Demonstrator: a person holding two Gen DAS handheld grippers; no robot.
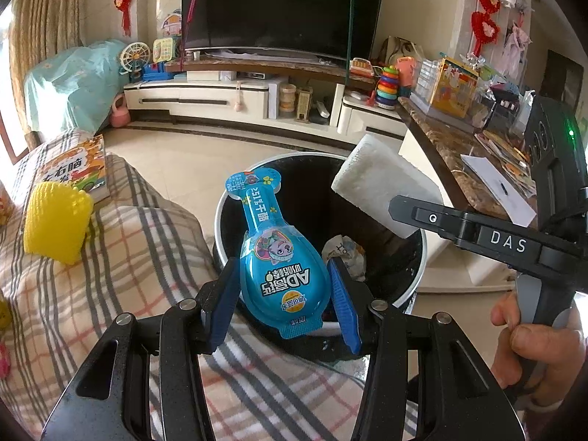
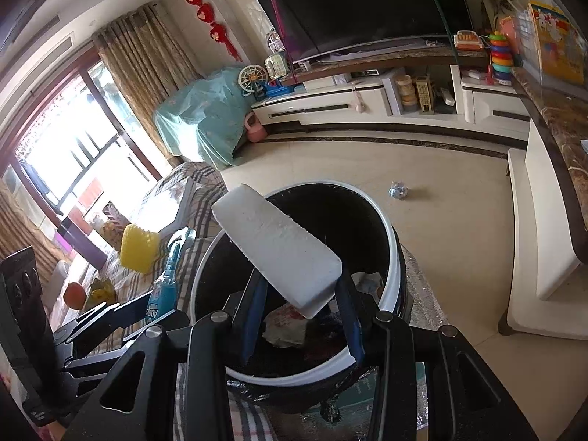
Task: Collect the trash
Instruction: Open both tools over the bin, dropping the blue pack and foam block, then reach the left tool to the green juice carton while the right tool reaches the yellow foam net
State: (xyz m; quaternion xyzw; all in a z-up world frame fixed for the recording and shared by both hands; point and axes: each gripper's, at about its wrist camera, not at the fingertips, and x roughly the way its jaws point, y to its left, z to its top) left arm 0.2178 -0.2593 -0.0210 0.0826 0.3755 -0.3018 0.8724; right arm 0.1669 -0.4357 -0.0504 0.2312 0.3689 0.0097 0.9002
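My left gripper [image 1: 283,286] is shut on a blue plastic drink pouch [image 1: 273,253], held over the near rim of the black trash bin [image 1: 419,257] with a white rim. My right gripper [image 2: 299,294] is shut on a white foam block [image 2: 275,246], held above the bin's [image 2: 393,257] opening; the block also shows in the left wrist view [image 1: 382,187], at the bin's right side. Crumpled paper [image 1: 343,253] lies inside the bin. A small crumpled wrapper [image 2: 398,190] lies on the floor beyond the bin.
A plaid-covered sofa [image 1: 110,275] lies left of the bin, with a yellow foam net [image 1: 55,220] and a book [image 1: 77,169] on it. A marble-topped counter [image 1: 452,154] stands at the right. A TV cabinet [image 1: 228,99] runs along the far wall.
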